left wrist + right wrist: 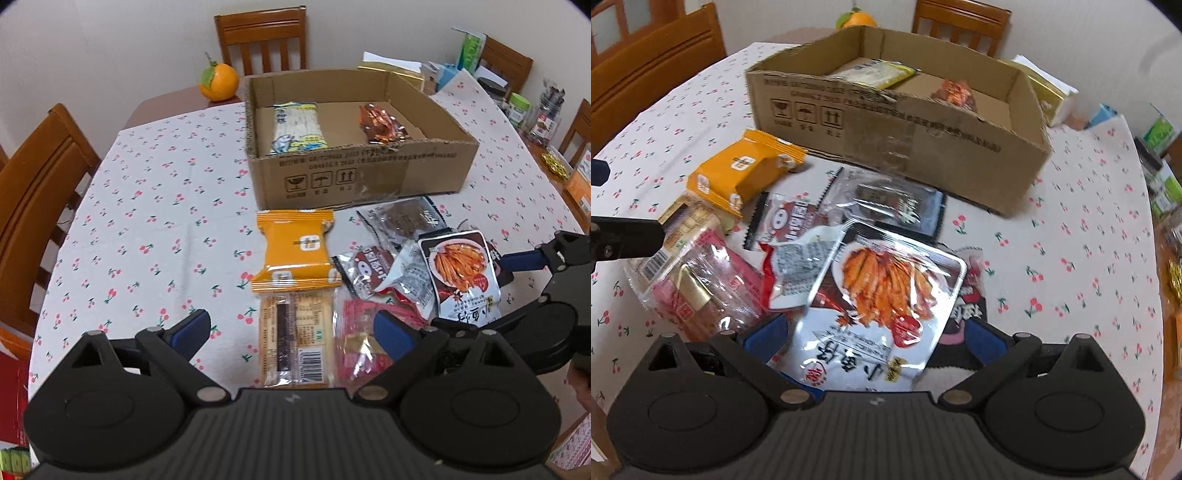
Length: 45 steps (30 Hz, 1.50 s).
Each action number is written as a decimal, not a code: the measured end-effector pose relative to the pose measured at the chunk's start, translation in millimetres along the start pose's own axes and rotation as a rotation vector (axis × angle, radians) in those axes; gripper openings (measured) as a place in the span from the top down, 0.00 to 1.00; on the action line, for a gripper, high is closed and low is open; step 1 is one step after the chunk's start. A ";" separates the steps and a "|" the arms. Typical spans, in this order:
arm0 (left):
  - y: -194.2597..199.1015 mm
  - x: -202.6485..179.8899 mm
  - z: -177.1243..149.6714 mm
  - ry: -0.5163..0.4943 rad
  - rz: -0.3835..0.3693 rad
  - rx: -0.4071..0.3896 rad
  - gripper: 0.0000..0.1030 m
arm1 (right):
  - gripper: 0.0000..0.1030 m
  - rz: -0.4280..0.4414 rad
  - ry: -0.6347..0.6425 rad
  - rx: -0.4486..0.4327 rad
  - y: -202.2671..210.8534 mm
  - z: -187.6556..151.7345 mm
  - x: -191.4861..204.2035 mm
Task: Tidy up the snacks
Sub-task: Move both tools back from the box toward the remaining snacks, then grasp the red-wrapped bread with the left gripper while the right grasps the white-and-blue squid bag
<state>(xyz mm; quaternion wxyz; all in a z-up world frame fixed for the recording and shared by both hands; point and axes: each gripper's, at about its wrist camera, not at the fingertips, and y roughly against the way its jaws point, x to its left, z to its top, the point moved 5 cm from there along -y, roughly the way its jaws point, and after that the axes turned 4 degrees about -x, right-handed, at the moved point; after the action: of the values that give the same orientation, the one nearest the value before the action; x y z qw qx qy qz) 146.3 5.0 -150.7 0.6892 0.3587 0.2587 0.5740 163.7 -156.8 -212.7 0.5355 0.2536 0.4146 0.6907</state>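
An open cardboard box (354, 173) (886, 122) stands on the cherry-print tablecloth. It holds a white-and-yellow fish pack (295, 127) and an orange-red foil pack (384, 123). In front of it lie loose snacks. My left gripper (291, 334) is open, its fingers on either side of a clear cracker packet (295, 343), just below an orange packet (295, 251). My right gripper (875, 338) is open and low over the pile. A white packet picturing orange fish strips (882, 302) (461, 273) lies between its fingers, and the pads do not press it.
A dark clear packet (894, 203), a red-brown packet (783, 225) and a red wrapped pack (701, 291) crowd the pile. An orange fruit (218, 82) sits behind the box. Wooden chairs (37, 192) ring the table. Jars and cartons (532, 110) line the right edge.
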 end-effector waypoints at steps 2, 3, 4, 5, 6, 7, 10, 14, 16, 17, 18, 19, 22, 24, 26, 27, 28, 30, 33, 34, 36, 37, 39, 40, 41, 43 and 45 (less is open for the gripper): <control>-3.3 -4.9 1.2 -0.016 -0.012 0.003 0.08 | 0.00 -0.016 -0.012 -0.001 2.1 -3.9 -6.6; -5.1 -7.4 1.9 -0.025 -0.018 0.004 0.08 | 0.00 -0.032 -0.020 0.005 2.9 -6.8 -11.0; -7.5 -10.8 3.2 -0.036 -0.027 0.005 0.08 | 0.00 -0.041 -0.027 0.014 3.1 -10.2 -15.5; -9.6 -14.1 4.4 -0.044 -0.034 0.007 0.08 | 0.00 -0.043 -0.040 0.017 4.3 -13.5 -20.5; -11.9 -17.3 5.8 -0.054 -0.043 0.007 0.08 | 0.00 -0.047 -0.057 0.022 5.9 -17.0 -25.9; -14.2 -20.6 7.5 -0.066 -0.051 0.007 0.08 | 0.00 -0.053 -0.071 0.029 7.0 -20.5 -31.0; -20.7 -31.9 11.9 -0.107 -0.074 0.006 0.08 | 0.00 -0.063 -0.107 0.037 10.1 -29.5 -43.3; -31.0 -42.9 16.7 -0.145 -0.061 0.004 0.08 | 0.00 -0.072 -0.158 0.042 14.0 -38.1 -57.6; -37.1 -41.5 18.6 -0.149 -0.021 0.003 0.08 | 0.00 -0.082 -0.168 0.042 15.7 -40.8 -61.0; -40.9 -39.4 19.4 -0.154 0.002 0.008 0.08 | 0.00 -0.084 -0.170 0.041 16.8 -42.2 -62.1; -43.6 -36.6 20.5 -0.155 0.020 0.009 0.08 | 0.00 -0.086 -0.172 0.041 17.5 -43.0 -62.5; -46.0 -32.5 21.3 -0.153 0.045 0.005 0.08 | 0.00 -0.090 -0.172 0.042 18.2 -43.6 -62.7; -53.4 -23.6 20.7 -0.145 0.074 0.020 0.08 | 0.00 -0.095 -0.159 0.040 21.6 -43.4 -61.5; -57.8 -22.3 18.3 -0.162 0.089 0.038 0.08 | 0.00 -0.091 -0.151 0.035 23.7 -42.0 -61.1; -59.9 -24.6 15.1 -0.197 0.105 0.062 0.08 | 0.00 -0.086 -0.153 0.031 25.3 -40.6 -61.2; -58.5 -26.6 13.2 -0.215 0.109 0.068 0.08 | 0.00 -0.082 -0.153 0.028 25.9 -39.6 -61.6; -56.7 -28.9 11.3 -0.230 0.102 0.067 0.08 | 0.00 -0.079 -0.151 0.025 26.1 -38.3 -61.8; -50.4 -32.7 6.9 -0.241 0.090 0.069 0.08 | 0.00 -0.074 -0.146 0.018 26.6 -36.3 -61.7; -39.9 -37.4 -1.2 -0.246 0.073 0.076 0.08 | 0.00 -0.061 -0.137 0.019 24.8 -34.7 -60.7; -37.1 -38.5 -4.0 -0.243 0.071 0.080 0.08 | 0.00 -0.053 -0.133 0.020 24.2 -34.4 -60.0; -30.9 -39.7 -10.9 -0.231 0.065 0.091 0.08 | 0.00 -0.040 -0.125 0.020 22.8 -34.4 -58.7; -29.1 -39.5 -13.7 -0.223 0.061 0.098 0.08 | 0.00 -0.032 -0.121 0.023 21.8 -34.6 -57.7; -24.1 -40.3 -20.8 -0.212 0.052 0.113 0.08 | 0.00 -0.015 -0.108 0.025 20.4 -34.5 -55.4; -21.7 -40.6 -24.0 -0.209 0.047 0.116 0.08 | 0.00 -0.010 -0.097 0.024 19.5 -34.3 -53.8; -18.9 -41.0 -27.2 -0.208 0.043 0.118 0.08 | 0.00 -0.006 -0.088 0.024 18.5 -34.3 -52.5; -13.3 -40.6 -31.5 -0.203 0.042 0.120 0.08 | 0.00 0.006 -0.071 0.027 14.0 -34.3 -49.5; -5.8 -39.2 -32.3 -0.191 0.039 0.109 0.08 | 0.00 0.015 -0.058 0.035 8.4 -35.6 -47.6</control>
<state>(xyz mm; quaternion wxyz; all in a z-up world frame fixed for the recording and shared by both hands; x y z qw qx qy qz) 116.9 -27.3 -177.1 0.6790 0.4536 0.2158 0.5354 145.2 -213.5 -219.9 0.5375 0.2857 0.4090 0.6799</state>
